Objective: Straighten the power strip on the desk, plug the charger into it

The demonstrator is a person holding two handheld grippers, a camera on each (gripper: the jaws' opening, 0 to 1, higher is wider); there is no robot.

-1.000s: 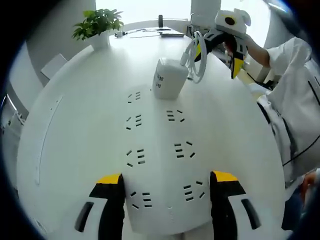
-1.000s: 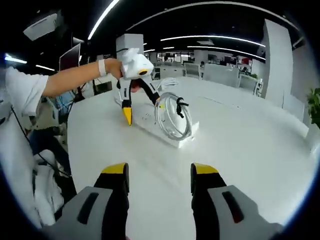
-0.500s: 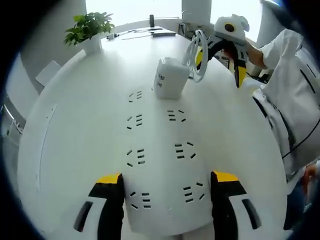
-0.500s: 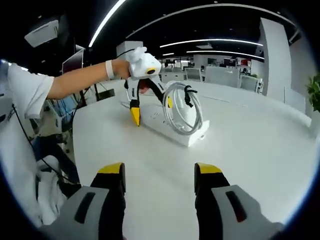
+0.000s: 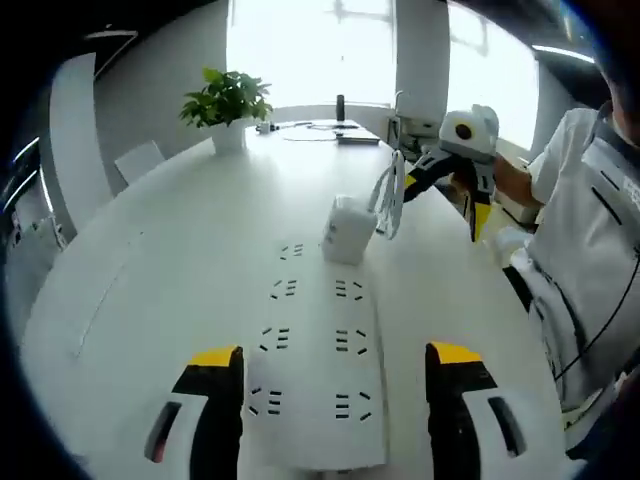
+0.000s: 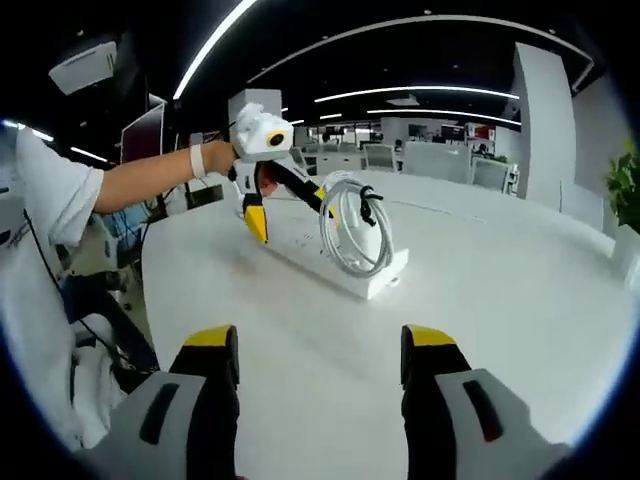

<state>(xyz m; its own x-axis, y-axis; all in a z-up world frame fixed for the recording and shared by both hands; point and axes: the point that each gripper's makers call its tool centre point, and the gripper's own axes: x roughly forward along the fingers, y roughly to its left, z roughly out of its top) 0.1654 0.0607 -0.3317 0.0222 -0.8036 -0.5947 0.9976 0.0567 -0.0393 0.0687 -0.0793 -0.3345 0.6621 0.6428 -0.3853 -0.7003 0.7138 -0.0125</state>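
The power strip (image 5: 318,370) lies on the desk (image 5: 150,270) between the spread, empty jaws of the left gripper (image 5: 330,385), its long axis running straight ahead to the charger (image 5: 347,228), with the likewise unclenched right gripper (image 6: 318,362) well apart.

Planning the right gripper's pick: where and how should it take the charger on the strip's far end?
Probably grip the charger block across its flat side faces, coming from above. It stands on the power strip, so its lower part looks hard to reach. The coiled cable hangs on one side, so keep the right gripper off that loop. The left gripper straddles the strip's near end.
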